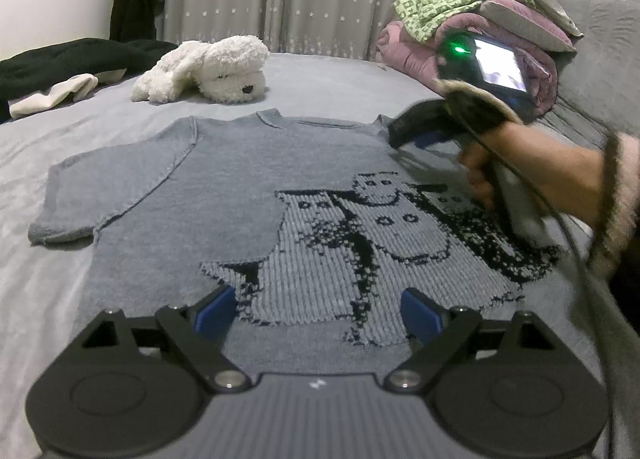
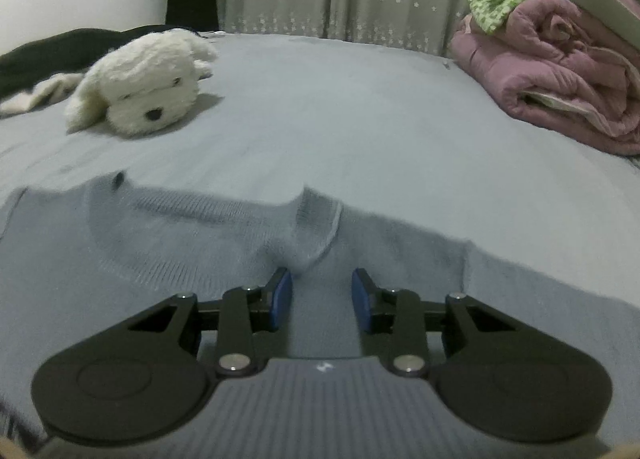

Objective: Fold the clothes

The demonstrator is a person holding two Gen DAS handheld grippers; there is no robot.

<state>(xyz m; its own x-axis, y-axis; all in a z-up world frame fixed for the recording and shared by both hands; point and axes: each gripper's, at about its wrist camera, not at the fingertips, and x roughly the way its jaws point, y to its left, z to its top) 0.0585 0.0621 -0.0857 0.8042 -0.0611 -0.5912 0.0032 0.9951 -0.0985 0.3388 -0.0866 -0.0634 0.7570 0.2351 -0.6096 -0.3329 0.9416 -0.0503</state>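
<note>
A grey-blue knitted sweater (image 1: pixel 192 195) with a black figure pattern lies flat on the bed, its left sleeve spread outward. My left gripper (image 1: pixel 320 311) hovers open over the sweater's lower hem, with nothing between its blue pads. A hand holds the right gripper (image 1: pixel 396 135) at the sweater's right shoulder, seen in the left wrist view. In the right wrist view the sweater (image 2: pixel 160 243) fills the foreground, and my right gripper (image 2: pixel 322 299) stands open just above the shoulder seam, beside the neckline.
A white plush dog (image 1: pixel 208 71) lies on the light grey bed sheet (image 1: pixel 320 79) behind the collar. Pink folded quilts topped with green cloth (image 1: pixel 480 19) pile up at the back right. Dark clothing (image 1: pixel 60 59) sits at the back left. Star-patterned curtains hang behind.
</note>
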